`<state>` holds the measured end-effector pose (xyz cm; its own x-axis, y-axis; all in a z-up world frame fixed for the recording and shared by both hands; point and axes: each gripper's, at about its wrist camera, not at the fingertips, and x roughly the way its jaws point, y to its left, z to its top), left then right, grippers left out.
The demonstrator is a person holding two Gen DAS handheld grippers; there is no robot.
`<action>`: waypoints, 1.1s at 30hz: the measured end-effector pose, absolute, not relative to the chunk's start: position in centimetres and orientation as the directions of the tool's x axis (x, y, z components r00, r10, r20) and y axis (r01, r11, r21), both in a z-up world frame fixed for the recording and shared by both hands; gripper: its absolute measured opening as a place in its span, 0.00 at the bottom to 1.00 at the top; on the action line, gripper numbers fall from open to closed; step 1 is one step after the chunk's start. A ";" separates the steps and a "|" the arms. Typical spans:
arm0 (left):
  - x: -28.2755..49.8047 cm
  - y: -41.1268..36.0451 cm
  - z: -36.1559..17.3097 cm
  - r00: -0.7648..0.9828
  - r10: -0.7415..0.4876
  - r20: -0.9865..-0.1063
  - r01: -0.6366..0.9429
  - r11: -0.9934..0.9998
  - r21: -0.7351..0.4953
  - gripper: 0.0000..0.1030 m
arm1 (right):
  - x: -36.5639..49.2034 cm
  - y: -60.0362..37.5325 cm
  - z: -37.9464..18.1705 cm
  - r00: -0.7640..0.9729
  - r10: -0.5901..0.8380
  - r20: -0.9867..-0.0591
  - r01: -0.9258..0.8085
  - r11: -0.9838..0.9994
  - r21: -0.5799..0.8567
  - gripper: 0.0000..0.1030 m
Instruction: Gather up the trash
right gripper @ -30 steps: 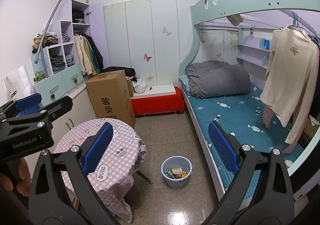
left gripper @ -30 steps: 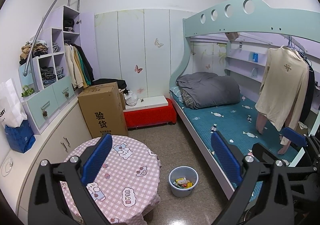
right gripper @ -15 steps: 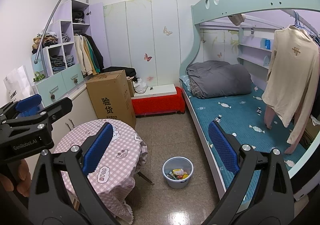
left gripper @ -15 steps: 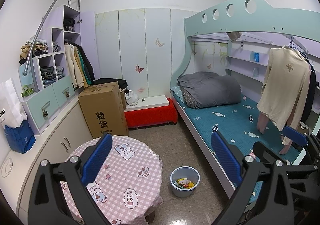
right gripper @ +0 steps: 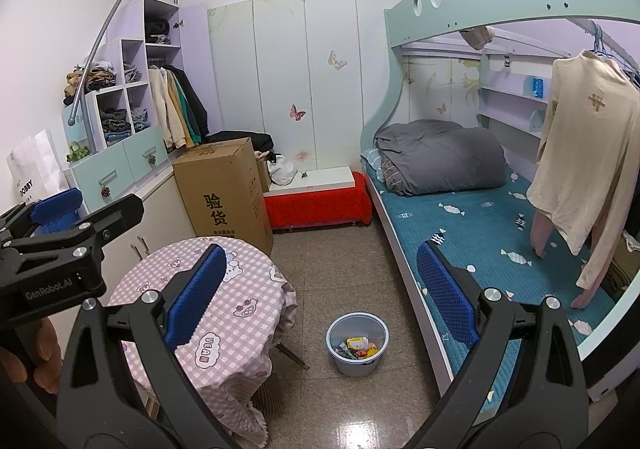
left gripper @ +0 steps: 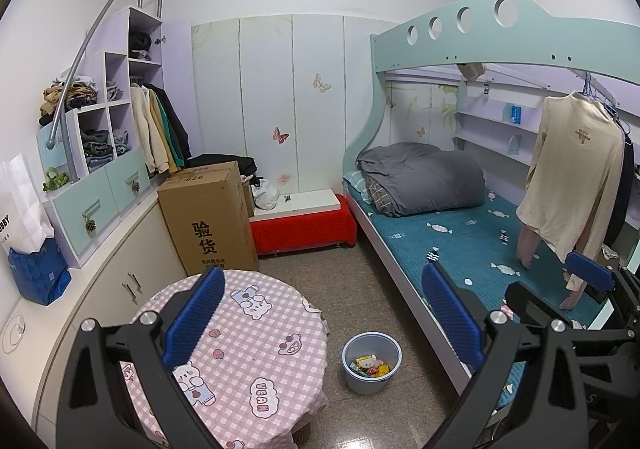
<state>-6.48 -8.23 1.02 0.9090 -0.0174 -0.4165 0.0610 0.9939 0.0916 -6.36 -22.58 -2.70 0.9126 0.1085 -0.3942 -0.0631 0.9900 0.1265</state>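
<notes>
Standing on the floor between the round table and the bed's edge, the small bin of wrappers looks light and thin-walled; its rim seems the best hold. The left gripper and right gripper gape empty.

The left tool hangs wide apart, empty. A pale blue plastic bin holding wrappers stands on the floor between the pink checked round bench and the bed.

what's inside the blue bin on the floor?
The blue bin holds a shallow layer of mixed wrappers, yellow, white, red and green, lying at the bottom. Whatever is beneath them is covered. Both grippers are open, holding nothing.
</notes>
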 end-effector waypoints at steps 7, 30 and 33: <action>-5.9 -7.6 0.8 0.908 -0.017 -0.419 0.061 0.994 0.092 0.94 | -5.8 -22.3 -2.8 0.911 0.112 -0.396 -0.065 0.990 0.129 0.91; -5.1 -6.2 0.1 0.902 0.037 -0.430 0.007 0.995 0.101 0.94 | -4.7 -20.9 -3.5 0.907 0.150 -0.393 -0.092 0.982 0.162 0.91; -5.1 -6.1 0.2 0.903 0.039 -0.428 0.006 0.995 0.102 0.94 | -4.7 -20.8 -3.4 0.908 0.151 -0.391 -0.094 0.982 0.161 0.91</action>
